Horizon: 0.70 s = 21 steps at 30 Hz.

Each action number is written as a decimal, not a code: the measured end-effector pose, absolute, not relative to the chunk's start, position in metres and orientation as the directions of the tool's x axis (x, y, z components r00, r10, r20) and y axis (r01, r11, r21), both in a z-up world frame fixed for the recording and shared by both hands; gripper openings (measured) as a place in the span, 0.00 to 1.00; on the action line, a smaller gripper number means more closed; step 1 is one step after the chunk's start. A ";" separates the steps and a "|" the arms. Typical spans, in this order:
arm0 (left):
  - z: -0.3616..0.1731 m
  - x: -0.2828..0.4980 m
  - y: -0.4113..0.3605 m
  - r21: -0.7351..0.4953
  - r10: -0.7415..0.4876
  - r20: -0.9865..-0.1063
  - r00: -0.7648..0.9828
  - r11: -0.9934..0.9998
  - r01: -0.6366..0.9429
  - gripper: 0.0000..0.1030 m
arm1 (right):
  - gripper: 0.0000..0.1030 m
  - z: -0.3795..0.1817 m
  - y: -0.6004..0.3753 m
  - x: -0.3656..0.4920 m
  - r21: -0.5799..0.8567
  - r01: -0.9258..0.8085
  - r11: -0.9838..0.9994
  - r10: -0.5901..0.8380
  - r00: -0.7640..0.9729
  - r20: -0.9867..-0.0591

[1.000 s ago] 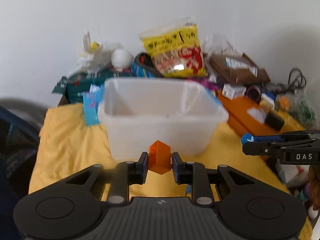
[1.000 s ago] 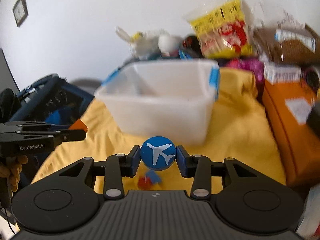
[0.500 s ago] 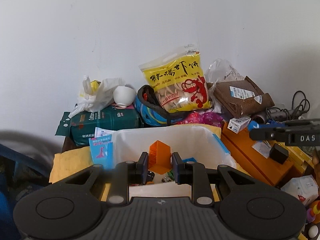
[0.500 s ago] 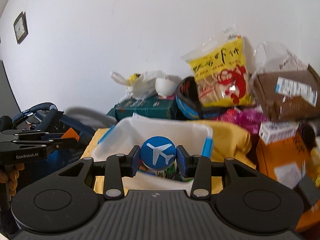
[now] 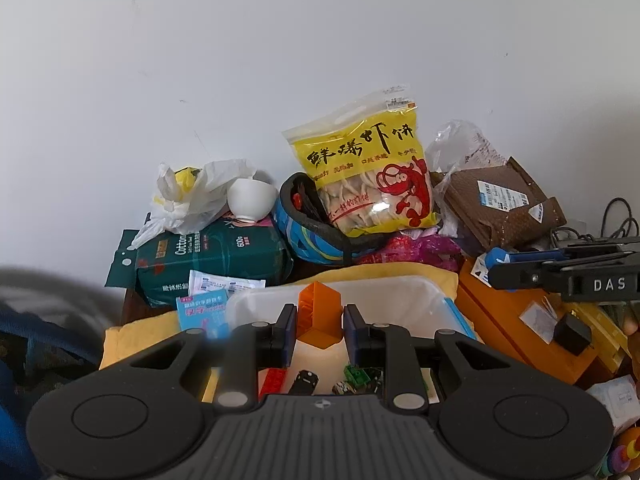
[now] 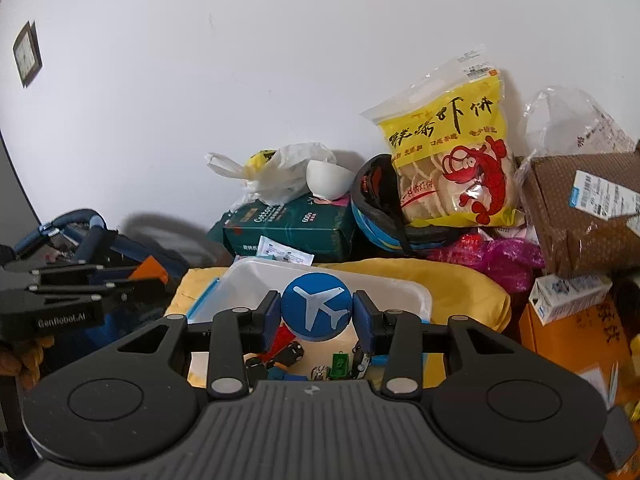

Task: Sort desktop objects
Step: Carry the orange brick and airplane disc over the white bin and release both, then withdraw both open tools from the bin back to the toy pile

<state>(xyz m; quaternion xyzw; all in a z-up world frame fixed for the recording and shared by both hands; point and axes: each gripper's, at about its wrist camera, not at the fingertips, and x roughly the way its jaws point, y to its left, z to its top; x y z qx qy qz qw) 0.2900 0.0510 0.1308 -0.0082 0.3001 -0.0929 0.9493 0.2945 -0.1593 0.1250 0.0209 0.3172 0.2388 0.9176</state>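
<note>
Orange block [image 5: 319, 312] between left gripper [image 5: 319, 330] pads

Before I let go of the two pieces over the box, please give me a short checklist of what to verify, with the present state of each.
1. Left gripper holds the orange block firmly between its fingers: ok.
2. Right gripper holds the blue airplane disc between its fingers: ok.
3. Both pieces are in line with the open clear bin, as each wrist view shows: ok.
4. Whether each piece is truly above the bin's inside, not its near rim: cannot tell.
5. Free floor in the bin among the small toys already there: ok.
6. The two grippers are apart from each other: ok.
</note>
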 end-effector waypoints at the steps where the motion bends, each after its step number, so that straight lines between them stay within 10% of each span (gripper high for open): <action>1: 0.133 0.294 0.051 -0.067 -0.180 -0.572 0.800 0.983 0.173 0.27 | 0.41 0.127 -0.157 0.299 0.178 -0.429 0.886 0.447 0.683 -0.578; 14: 0.119 0.341 0.043 -0.048 -0.141 -0.657 0.740 0.988 0.146 0.34 | 0.42 0.110 -0.132 0.343 0.144 -0.427 0.893 0.398 0.600 -0.694; 17: 0.112 0.344 0.045 -0.040 -0.108 -0.666 0.738 0.993 0.110 0.48 | 0.62 0.103 -0.127 0.345 0.090 -0.408 0.908 0.350 0.624 -0.698; 21: 0.101 0.329 0.053 -0.058 -0.117 -0.659 0.743 0.993 0.105 0.48 | 0.63 0.092 -0.131 0.341 0.098 -0.402 0.910 0.350 0.622 -0.700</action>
